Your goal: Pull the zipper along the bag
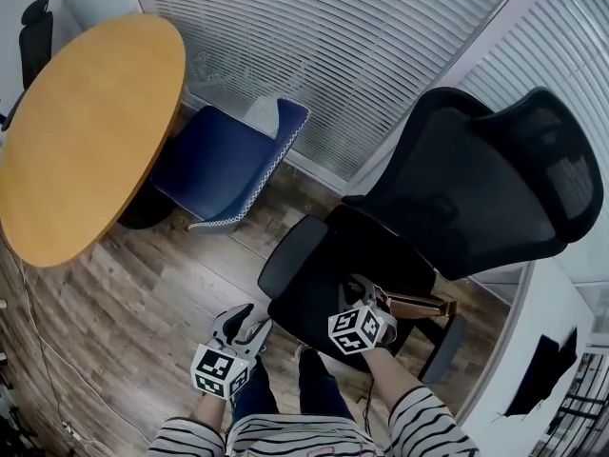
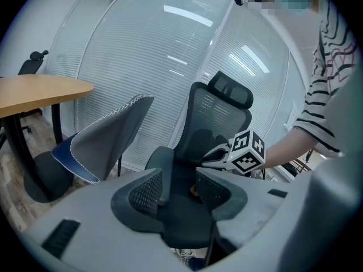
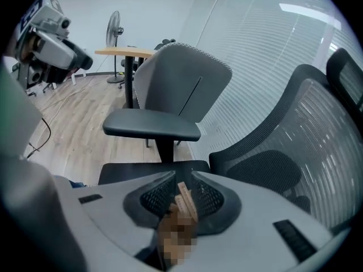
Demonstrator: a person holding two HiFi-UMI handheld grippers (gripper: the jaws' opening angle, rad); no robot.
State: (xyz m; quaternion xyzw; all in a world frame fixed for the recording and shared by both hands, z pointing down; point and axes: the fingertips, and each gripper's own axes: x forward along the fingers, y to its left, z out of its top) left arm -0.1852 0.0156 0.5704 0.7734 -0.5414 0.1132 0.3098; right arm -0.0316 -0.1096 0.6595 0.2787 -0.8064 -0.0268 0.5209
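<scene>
Hovering over one black chair (image 1: 476,188): left gripper (image 2: 178,173) fingers (image 2: 145,195) apart, right gripper (image 3: 182,179) clamping tan strip (image 3: 186,199).

Round table top (image 1: 90,131) showing plain orange-tan. Low chair (image 1: 224,165) beside it showing deep blue, a white zigzag stitch running along its edge; its back is reading grey in the gripper views. Office chair (image 1: 476,184) showing black throughout, the backrest in fine mesh. Floor (image 1: 143,293) showing brown-grey wood planks. Blinds (image 1: 333,55) showing white, thin slats striping them. Left gripper (image 1: 249,317) and right gripper (image 1: 366,291) each carrying a cube of black-and-white square markers; bodies showing pale grey, pads dark with a mesh texture. Tan strip (image 3: 182,200) showing between the right jaws. Person wearing white sleeves (image 1: 428,427) with dark stripes and dark blue trousers (image 1: 319,388).
</scene>
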